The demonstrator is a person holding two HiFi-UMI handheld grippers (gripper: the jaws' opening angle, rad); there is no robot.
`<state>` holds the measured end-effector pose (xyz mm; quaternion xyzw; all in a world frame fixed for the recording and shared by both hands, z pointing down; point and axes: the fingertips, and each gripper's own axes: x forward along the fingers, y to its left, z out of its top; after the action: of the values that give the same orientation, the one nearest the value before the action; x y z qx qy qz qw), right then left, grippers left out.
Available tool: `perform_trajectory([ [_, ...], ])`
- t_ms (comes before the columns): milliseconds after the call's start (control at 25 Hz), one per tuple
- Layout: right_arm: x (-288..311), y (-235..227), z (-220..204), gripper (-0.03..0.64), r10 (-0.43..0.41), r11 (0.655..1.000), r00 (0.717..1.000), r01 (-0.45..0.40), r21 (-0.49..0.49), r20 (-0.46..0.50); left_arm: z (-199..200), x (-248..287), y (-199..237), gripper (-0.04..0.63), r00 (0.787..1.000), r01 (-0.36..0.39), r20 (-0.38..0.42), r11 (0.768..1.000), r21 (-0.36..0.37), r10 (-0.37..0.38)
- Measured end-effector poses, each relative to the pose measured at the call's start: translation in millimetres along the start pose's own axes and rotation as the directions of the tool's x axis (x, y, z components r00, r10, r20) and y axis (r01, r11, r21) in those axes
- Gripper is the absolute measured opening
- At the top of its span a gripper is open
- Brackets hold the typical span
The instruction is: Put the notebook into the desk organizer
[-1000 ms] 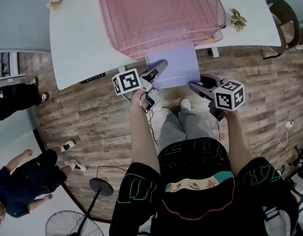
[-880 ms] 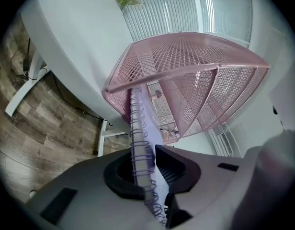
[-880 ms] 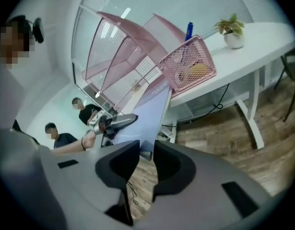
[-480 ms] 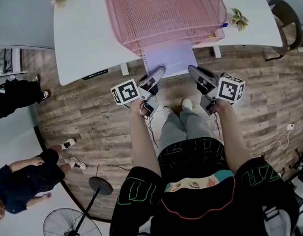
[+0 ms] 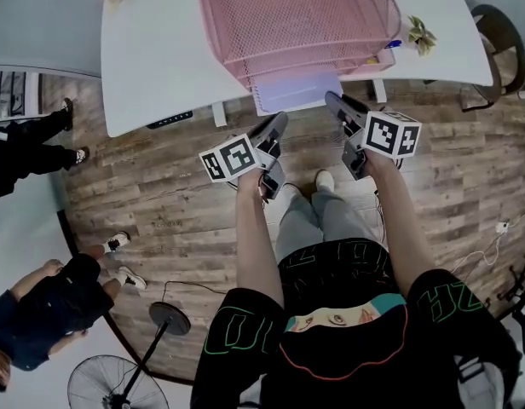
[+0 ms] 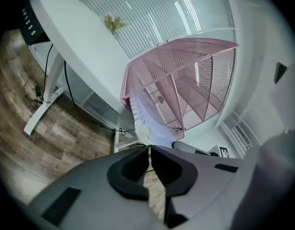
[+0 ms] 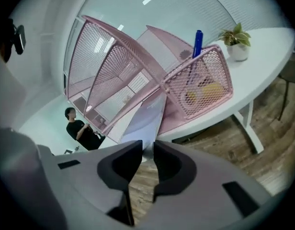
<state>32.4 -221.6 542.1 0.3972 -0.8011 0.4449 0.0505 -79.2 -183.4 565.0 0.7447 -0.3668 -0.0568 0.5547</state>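
Note:
The lavender spiral notebook (image 5: 297,92) lies mostly inside the bottom tier of the pink mesh desk organizer (image 5: 288,15), and its near edge sticks out over the table's front. My right gripper (image 5: 329,99) is at the notebook's near right corner. In the right gripper view the notebook (image 7: 145,119) runs down into the narrow gap of this gripper (image 7: 148,147), whose jaws are opening slightly. My left gripper (image 5: 282,118) hangs short of the notebook's left corner. Its jaws (image 6: 148,150) are closing, nearly touching, with nothing between them. The notebook (image 6: 150,128) and organizer (image 6: 186,80) lie beyond them.
The organizer stands on a white table (image 5: 152,58) above a wood floor. A pink mesh basket (image 7: 200,85) with a blue pen (image 7: 198,42) sits right of the organizer, with a small potted plant (image 5: 420,32) beyond. Bystanders (image 5: 41,305) and a fan (image 5: 109,386) stand at the left.
The notebook has slid deeper into the organizer's bottom tier. Both grippers moved forward toward the table. The left gripper came off the notebook's corner, and the right gripper's jaws closed at the right corner.

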Motion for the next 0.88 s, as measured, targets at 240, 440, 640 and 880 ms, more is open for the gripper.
perform_trajectory([
  [240, -11.0, -17.7, -5.5, 0.107, -0.248, 0.934, 0.968, 0.227, -0.276, -0.043, 21.2, 13.0, 3.8, 0.008, 0.996, -0.052, 0.071, 0.998, -0.024, 0.053],
  [440, -6.4, 5.6, -18.6, 0.034, -0.252, 0.854, 0.963, 0.174, -0.490, -0.098, 34.3, 22.2, 5.9, 0.008, 0.992, -0.091, 0.088, 0.995, -0.036, 0.094],
  [640, 25.8, 26.0, -20.6, 0.029, -0.239, 0.741, 0.964, 0.101, -0.664, -0.120, 37.0, 27.8, 4.8, 0.008, 0.986, -0.100, 0.128, 0.991, -0.086, 0.110],
  [880, 51.4, 17.4, -28.2, 0.014, -0.332, 0.619, 0.935, 0.112, -0.778, -0.129, 34.0, 21.3, 2.1, -0.006, 0.980, -0.070, 0.178, 0.990, -0.120, 0.091],
])
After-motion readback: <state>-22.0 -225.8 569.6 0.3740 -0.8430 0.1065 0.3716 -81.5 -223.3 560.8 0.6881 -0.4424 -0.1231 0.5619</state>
